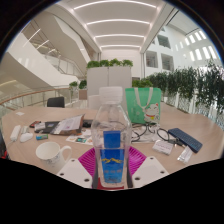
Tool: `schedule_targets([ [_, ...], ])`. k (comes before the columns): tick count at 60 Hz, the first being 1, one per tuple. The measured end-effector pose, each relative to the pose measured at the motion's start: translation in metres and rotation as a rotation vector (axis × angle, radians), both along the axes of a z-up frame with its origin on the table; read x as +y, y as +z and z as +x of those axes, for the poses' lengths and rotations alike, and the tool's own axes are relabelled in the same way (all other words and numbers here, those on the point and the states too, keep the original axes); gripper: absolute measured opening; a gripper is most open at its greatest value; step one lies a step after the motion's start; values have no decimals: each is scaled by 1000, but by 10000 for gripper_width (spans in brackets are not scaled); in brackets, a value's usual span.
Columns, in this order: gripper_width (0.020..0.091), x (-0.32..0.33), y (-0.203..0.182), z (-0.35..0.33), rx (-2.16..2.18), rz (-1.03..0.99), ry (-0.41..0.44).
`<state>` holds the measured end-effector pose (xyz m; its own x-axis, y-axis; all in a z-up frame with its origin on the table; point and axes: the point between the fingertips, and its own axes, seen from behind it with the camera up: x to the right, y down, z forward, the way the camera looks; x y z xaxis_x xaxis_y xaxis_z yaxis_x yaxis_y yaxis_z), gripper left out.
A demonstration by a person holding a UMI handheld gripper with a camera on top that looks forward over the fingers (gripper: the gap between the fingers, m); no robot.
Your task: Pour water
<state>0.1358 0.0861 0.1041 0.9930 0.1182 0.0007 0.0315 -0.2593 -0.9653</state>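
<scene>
1. You held the gripper (112,170) low over a cluttered desk (90,140), looking forward along its two fingers.
2. A clear plastic water bottle (112,135) with a blue label stood upright between the two magenta pads (89,160), right at the centre of the view.
3. The jaws sat close against both sides of the bottle's lower body; you could not tell for sure whether they pinched it or only stood about it.
4. The bottle's base was hidden between the fingers, so whether it rested on the desk or was lifted could not be told.
5. To the left of the bottle, near the fingers, a white mug (52,152) stood on the desk with its handle showing.
6. Behind the mug lay scattered papers (66,125) and small objects too small to name.
7. To the right of the bottle lay a dark flat case (186,139) and some white packets (163,146).
8. Behind the bottle, a green bag (143,104) stood on the desk.
9. Beyond the desk were white planter boxes with green plants (108,64), a row of leafy plants (185,85) on the right, and a bright ceiling with long light strips (116,22).
</scene>
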Motion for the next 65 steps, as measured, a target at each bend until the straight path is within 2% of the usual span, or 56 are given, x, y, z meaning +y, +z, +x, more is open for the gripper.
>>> schedule_targets([
  [4, 391, -10, -9, 7, 0, -12, 22],
  [5, 390, 3, -21, -9, 1, -13, 25],
  [10, 400, -9, -45, -7, 6, -44, 37],
  [18, 397, -3, -40, -3, 30, -5, 34],
  [20, 414, -7, -42, -7, 30, -10, 31],
  [27, 562, -17, -46, -5, 23, -105, 28],
  [28, 610, -21, -46, -4, 23, -123, 23],
  [31, 816, -34, -42, -3, 36, -155, 20],
  [32, 853, -39, -39, -2, 43, -159, 14],
  [36, 825, -64, -30, 2, 73, -171, -23],
  [51, 830, -195, 27, -11, 46, -191, -144],
  [65, 831, -305, 95, -70, -41, -170, -172],
])
